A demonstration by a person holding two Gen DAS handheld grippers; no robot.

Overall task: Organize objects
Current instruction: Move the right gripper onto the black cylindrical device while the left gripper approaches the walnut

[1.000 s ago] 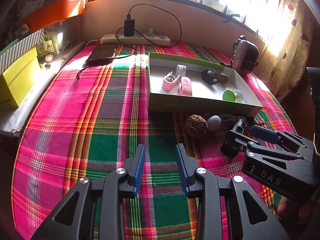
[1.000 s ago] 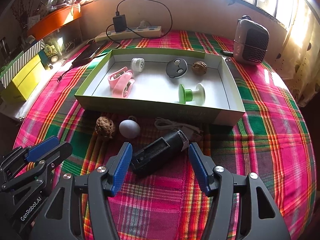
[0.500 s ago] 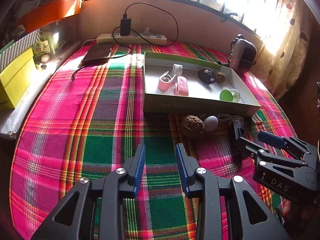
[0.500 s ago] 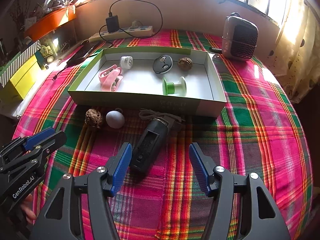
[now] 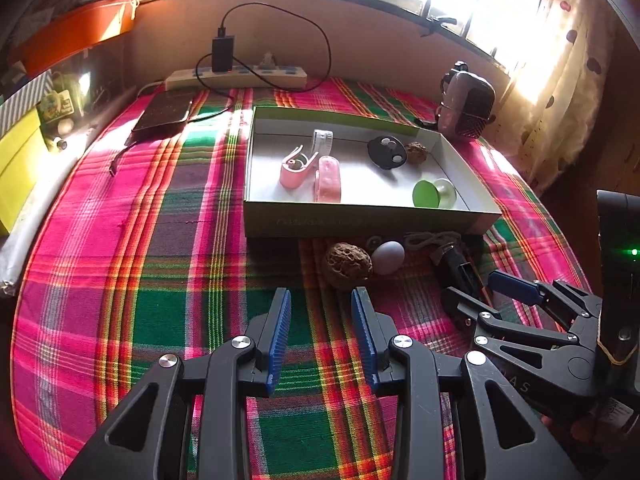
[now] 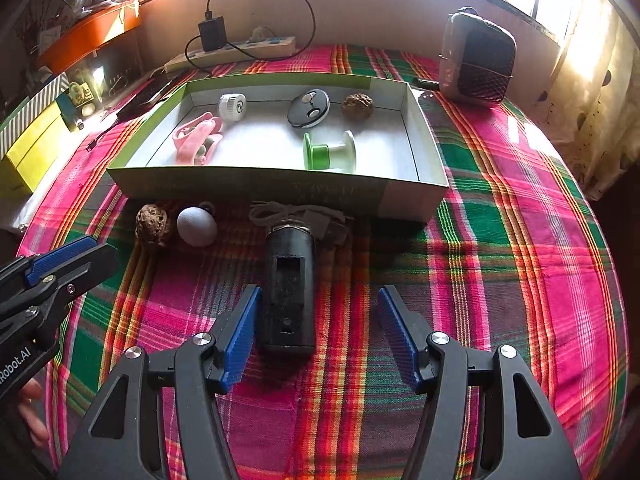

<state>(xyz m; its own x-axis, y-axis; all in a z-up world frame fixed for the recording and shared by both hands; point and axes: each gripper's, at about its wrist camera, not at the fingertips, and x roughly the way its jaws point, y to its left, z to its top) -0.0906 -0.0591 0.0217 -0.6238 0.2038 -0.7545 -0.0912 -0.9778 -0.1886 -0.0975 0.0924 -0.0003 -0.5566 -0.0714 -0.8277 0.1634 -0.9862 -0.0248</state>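
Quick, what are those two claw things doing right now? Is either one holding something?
Left gripper: open, holding nothing.
Right gripper: open around the black cylinder, not gripping it yet.

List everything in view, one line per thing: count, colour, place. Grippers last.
box: 1, green outside, white inside, mid-table
pink clips: pink, box's left part; count unclear
white round piece: 1, box rear left
black disc: 1, box rear centre
walnuts: 2, brown; one in box, one on cloth
spool: 1, green and white, box front
egg: 1, pale, beside outer walnut
black cylinder: 1, on cloth before box
power strip: 1, white, by wall
heater-like appliance: 1, far right
left gripper: open, empty
right gripper: open, straddling cylinder
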